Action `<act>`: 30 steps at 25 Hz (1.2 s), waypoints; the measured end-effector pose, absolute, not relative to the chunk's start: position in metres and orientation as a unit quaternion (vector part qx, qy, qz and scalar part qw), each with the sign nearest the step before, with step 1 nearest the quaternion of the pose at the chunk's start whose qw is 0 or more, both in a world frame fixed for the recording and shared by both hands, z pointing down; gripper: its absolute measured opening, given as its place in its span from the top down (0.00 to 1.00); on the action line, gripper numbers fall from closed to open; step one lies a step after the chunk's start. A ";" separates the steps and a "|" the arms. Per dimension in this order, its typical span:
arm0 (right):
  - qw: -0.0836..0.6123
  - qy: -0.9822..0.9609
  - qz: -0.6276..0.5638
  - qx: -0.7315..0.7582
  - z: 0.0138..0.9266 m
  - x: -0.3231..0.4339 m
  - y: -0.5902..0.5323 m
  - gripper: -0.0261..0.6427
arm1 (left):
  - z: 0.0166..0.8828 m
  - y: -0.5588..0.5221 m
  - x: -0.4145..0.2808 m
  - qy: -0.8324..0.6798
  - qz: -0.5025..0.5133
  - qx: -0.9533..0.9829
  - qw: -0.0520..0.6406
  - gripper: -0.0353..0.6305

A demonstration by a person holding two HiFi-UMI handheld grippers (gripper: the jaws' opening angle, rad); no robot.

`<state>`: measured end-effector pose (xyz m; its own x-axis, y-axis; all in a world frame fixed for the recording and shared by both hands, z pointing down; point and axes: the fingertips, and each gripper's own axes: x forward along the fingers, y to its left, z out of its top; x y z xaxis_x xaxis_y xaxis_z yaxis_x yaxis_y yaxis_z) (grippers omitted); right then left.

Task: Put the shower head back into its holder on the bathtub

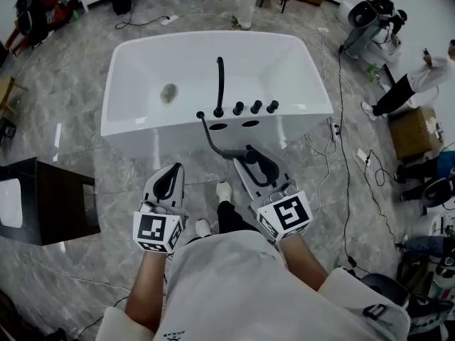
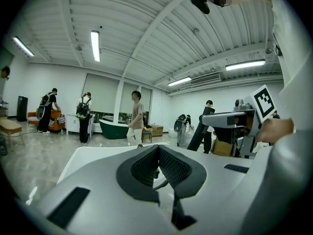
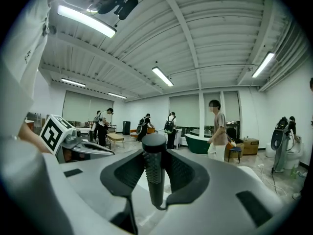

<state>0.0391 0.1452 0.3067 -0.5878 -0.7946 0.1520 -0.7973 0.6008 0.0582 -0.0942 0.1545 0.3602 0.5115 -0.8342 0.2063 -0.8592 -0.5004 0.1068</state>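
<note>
The white bathtub (image 1: 135, 130) stands ahead, with a black spout (image 1: 220, 84) and three black knobs (image 1: 256, 106) on its near deck. A black hose (image 1: 210, 139) runs from the deck down to the black shower head (image 1: 254, 156). My right gripper (image 1: 257, 168) is shut on it, in front of the tub's near wall. In the right gripper view the ribbed handle (image 3: 155, 173) stands upright between the pads. My left gripper (image 1: 169, 183) hangs to the left, also short of the tub, its pads (image 2: 168, 163) closed together with nothing in them.
A dark cabinet (image 1: 46, 201) stands at the left. Cables (image 1: 345, 155) trail over the marble floor at the right, near a cardboard box (image 1: 414, 131). The person's feet (image 1: 224, 190) are between the grippers. Several people stand across the room.
</note>
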 end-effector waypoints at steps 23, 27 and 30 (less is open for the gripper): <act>0.071 -0.923 0.013 0.378 0.301 0.051 -0.004 0.75 | 0.372 0.018 -0.068 -0.528 0.086 0.837 0.112 0.93; 0.064 -0.930 0.012 0.362 0.295 0.053 -0.026 0.75 | 0.372 -0.003 -0.061 -0.537 0.092 0.831 0.112 0.93; 0.062 -0.934 0.012 0.352 0.294 0.056 -0.039 0.75 | 0.372 -0.016 -0.054 -0.542 0.094 0.828 0.110 0.93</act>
<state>0.0557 -0.0391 0.2937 -0.7452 -0.6553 0.1237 -0.6582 0.7525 0.0212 -0.0536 -0.0158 0.3719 0.3950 -0.8765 0.2753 -0.9179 -0.3886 0.0801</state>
